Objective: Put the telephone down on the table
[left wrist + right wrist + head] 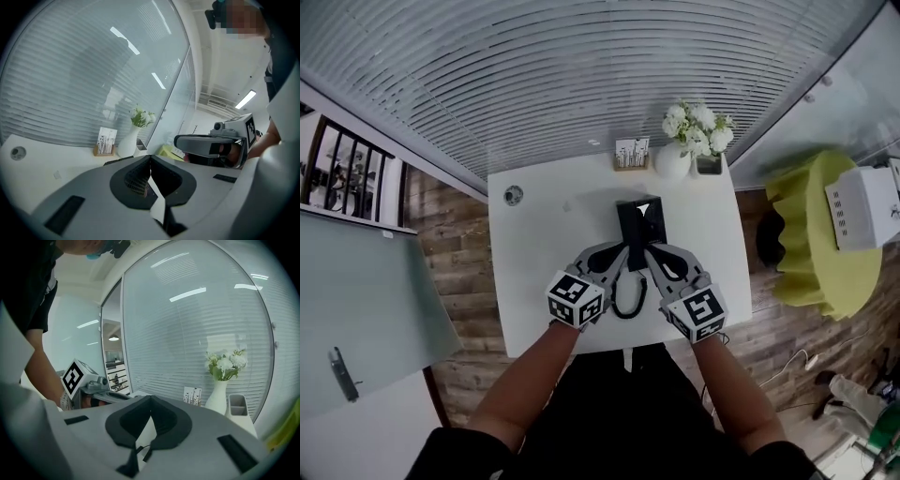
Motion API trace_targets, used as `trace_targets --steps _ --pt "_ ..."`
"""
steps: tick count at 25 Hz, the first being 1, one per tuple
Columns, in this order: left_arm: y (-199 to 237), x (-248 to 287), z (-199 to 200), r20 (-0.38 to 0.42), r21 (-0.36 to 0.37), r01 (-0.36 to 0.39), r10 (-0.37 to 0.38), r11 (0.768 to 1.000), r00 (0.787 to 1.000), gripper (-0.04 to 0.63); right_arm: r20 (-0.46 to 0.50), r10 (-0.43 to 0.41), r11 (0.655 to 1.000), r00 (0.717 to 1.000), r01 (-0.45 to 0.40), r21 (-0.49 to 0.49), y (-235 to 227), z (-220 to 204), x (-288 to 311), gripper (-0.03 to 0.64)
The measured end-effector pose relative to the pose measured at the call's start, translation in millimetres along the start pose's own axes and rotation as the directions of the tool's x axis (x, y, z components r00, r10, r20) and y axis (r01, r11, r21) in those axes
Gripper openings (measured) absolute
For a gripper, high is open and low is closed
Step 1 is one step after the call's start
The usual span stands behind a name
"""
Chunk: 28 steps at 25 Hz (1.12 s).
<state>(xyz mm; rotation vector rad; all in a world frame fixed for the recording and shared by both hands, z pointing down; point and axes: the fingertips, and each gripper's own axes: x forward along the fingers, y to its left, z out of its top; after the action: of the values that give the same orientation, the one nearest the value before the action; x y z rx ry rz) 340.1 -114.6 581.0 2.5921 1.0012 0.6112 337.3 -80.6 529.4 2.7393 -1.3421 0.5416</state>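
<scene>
The black telephone [637,223] is lying about the middle of the desk [534,281], a little toward its far edge, and its curly cord [628,298] is looping back toward the near edge between the two tools. The left gripper [625,251] and the right gripper [650,251] are both pointing at the telephone's near end. In its own view each is showing its jaws pressed together tip to tip, with nothing visibly caught between the pads. The likeliest trouble, as I am judging it, is the cord: it is sitting right between the grippers, so either one pulling away could snag a coil and drag the telephone toward the near edge. A nudge forward could instead slide it toward the vase [672,161] and the card stand [631,153] at the far edge. From above I cannot tell whether the telephone is resting flat on the desk or hanging just clear of it, nor whether the tips are touching its dark body. Neither gripper view is showing it plainly. A thin dark strand under the right jaws may be cord or part of the tool.
</scene>
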Motion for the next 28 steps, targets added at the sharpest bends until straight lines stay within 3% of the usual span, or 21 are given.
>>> trace_targets --steps 5,13,17,28 --pt "29.2 17.0 -40.3 -0.094 -0.144 0.021 -0.035 0.989 0.995 0.021 -0.039 -0.029 0.999 0.999 0.03 0.014 -6.4 -14.6 9.5 0.021" --pt "63.0 42.4 -90.8 -0.241 -0.272 -0.032 -0.036 0.962 0.97 0.111 -0.068 -0.048 0.998 0.997 0.051 0.038 -13.4 -27.2 17.9 0.021" --pt "75.2 56.0 -101.3 -0.259 -0.334 -0.043 -0.048 0.942 0.965 0.146 -0.077 -0.055 0.997 0.996 0.058 0.049 -21.2 -31.4 18.7 0.021" --pt "83.9 76.6 -110.0 -0.246 -0.431 -0.023 -0.093 0.902 0.965 0.135 -0.107 -0.061 0.996 0.992 0.067 0.053 -34.9 -42.3 12.4 0.021"
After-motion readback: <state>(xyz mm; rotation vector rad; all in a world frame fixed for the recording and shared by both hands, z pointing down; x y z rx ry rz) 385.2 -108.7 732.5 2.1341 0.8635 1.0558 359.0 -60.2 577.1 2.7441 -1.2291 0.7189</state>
